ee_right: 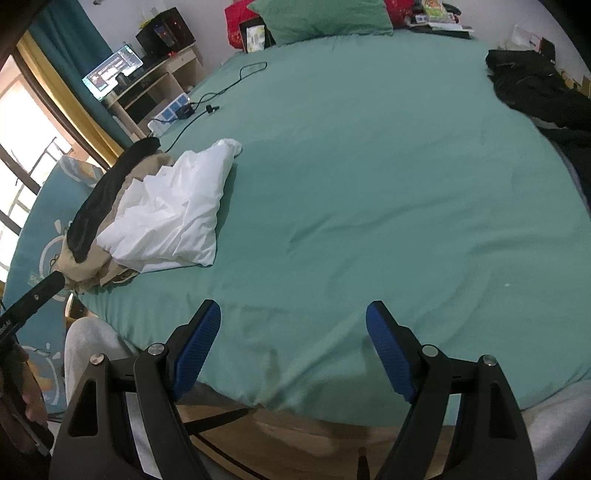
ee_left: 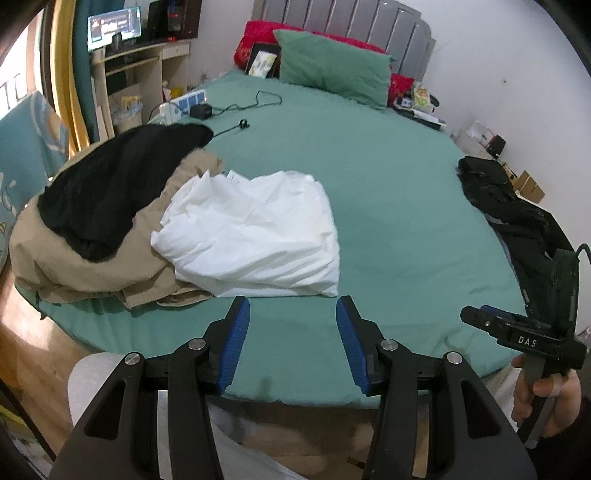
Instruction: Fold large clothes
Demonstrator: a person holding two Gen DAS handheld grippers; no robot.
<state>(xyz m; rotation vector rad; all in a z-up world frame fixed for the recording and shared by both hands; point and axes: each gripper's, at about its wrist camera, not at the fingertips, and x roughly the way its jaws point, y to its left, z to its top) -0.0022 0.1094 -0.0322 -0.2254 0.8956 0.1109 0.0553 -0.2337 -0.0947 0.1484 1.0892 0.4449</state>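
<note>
A folded white garment (ee_left: 255, 236) (ee_right: 170, 218) lies on the green bed (ee_left: 388, 206) (ee_right: 369, 184) near its front left edge. Beside it on the left are a tan garment (ee_left: 85, 266) (ee_right: 88, 269) and a black one (ee_left: 110, 192) (ee_right: 99, 206) piled together. Another dark garment (ee_left: 513, 206) (ee_right: 543, 92) lies at the bed's right edge. My left gripper (ee_left: 292, 306) hovers open over the front edge, just short of the white garment, nothing between its blue pads. My right gripper (ee_right: 293, 312) stands wider open over bare sheet, empty; its body (ee_left: 517, 336) shows in the left wrist view, held by a hand.
A green pillow (ee_left: 332, 66) and red cushions (ee_left: 258, 37) sit at the headboard. A black charger and cable (ee_left: 229, 110) lie on the bed's far left by a power strip (ee_left: 184, 103). A desk with a monitor (ee_left: 114, 27) stands left. Boxes (ee_left: 524, 181) lie on the floor right.
</note>
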